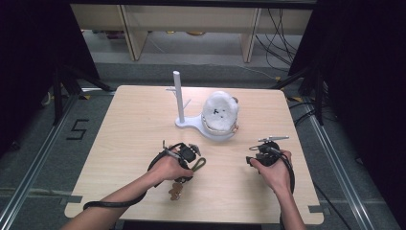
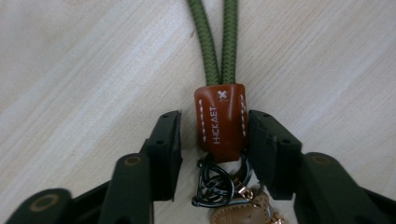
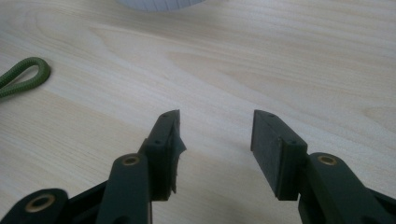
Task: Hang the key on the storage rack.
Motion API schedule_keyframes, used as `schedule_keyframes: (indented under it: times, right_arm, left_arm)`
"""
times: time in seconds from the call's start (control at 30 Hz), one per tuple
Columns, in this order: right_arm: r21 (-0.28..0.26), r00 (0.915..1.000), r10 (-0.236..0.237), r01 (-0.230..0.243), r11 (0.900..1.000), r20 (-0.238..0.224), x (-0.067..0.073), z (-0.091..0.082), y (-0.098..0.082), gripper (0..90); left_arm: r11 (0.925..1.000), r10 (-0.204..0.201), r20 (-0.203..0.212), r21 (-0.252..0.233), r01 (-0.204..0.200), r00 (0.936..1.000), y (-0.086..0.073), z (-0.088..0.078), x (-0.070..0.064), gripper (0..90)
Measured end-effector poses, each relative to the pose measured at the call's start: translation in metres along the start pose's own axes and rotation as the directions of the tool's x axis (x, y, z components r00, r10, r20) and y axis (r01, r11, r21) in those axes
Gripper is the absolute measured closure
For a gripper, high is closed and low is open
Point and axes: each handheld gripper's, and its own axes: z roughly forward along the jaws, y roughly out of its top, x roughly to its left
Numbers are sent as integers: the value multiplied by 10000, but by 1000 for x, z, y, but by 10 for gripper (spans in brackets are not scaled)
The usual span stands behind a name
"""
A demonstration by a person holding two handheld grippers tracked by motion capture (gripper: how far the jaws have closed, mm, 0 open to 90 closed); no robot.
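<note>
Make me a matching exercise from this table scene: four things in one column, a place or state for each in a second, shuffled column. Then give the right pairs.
Things:
1. leather tab
2. green cord
3. right gripper
4. white stand

Places or states:
A. open over bare wood
B. upright on the table's far half
C. between the left gripper's jaws
D. runs out from the tab, away from the jaws

Pairs: 1-C, 2-D, 3-A, 4-B

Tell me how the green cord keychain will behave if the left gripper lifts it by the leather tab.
The braided green cord is probably floppy, so its loop would droop. The leather tab looks firm enough to pinch. The metal rings and charm below would likely dangle and swing.
</note>
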Motion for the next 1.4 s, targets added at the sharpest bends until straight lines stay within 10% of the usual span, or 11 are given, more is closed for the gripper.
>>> schedule_keyframes:
  times: [0.2, 0.83, 0.93, 1.13, 1.4]
  right_arm:
    - [149, 9999, 141, -141, 9998, -33, 2, -1, 0, 531]
    - [-4, 10000, -88, 88, 10000, -25, 1, -1, -2, 527]
    - [317, 9986, 525, -523, 9981, -42, 7, -5, 0, 527]
    - [120, 10000, 36, -36, 9999, -6, 4, -6, 1, 527]
    - [-231, 9996, -264, 265, 9994, 37, 3, -3, -2, 524]
  left_arm:
    - [9979, 647, -40, -35, -647, 9979, -2, -2, -1, 659]
    - [9917, 395, 285, -1236, -357, 9988, -21, -11, 5, 675]
    - [9893, 394, 240, -1416, -356, 9989, -25, -15, 7, 676]
    - [9791, 352, 93, -2006, -326, 9993, -31, -25, 11, 678]
    - [9403, -214, 239, -3392, 283, 9995, -42, -36, 15, 680]
